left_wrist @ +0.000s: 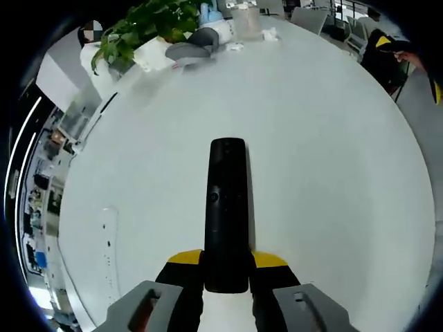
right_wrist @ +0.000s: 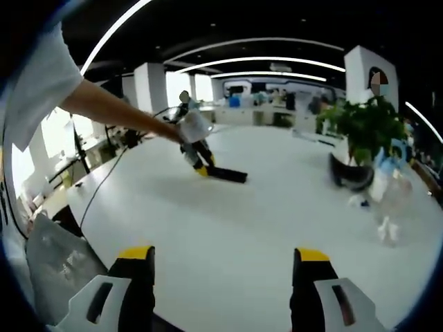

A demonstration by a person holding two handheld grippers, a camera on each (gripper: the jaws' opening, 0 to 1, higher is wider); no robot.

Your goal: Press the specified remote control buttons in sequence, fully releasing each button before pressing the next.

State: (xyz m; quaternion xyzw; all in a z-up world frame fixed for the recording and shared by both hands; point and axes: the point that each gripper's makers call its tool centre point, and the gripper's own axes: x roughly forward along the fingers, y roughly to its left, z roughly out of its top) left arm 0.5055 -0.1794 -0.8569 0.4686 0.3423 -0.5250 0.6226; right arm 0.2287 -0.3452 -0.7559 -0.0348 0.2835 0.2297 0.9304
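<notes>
The left gripper [left_wrist: 226, 277] pinches the near end of the black remote control [left_wrist: 227, 207] between its yellow-tipped jaws; the slim, glossy bar reaches straight ahead of them over the smooth white round table [left_wrist: 332, 138]. In the right gripper view that same gripper [right_wrist: 201, 166] and remote [right_wrist: 228, 175] sit well ahead and a little left of the right gripper [right_wrist: 221, 277], whose jaws stand spread and empty, far from any button. No press looks under way, so I judge the button sequence still to do. A leafy potted plant [left_wrist: 149, 24] stands at the table's far edge
</notes>
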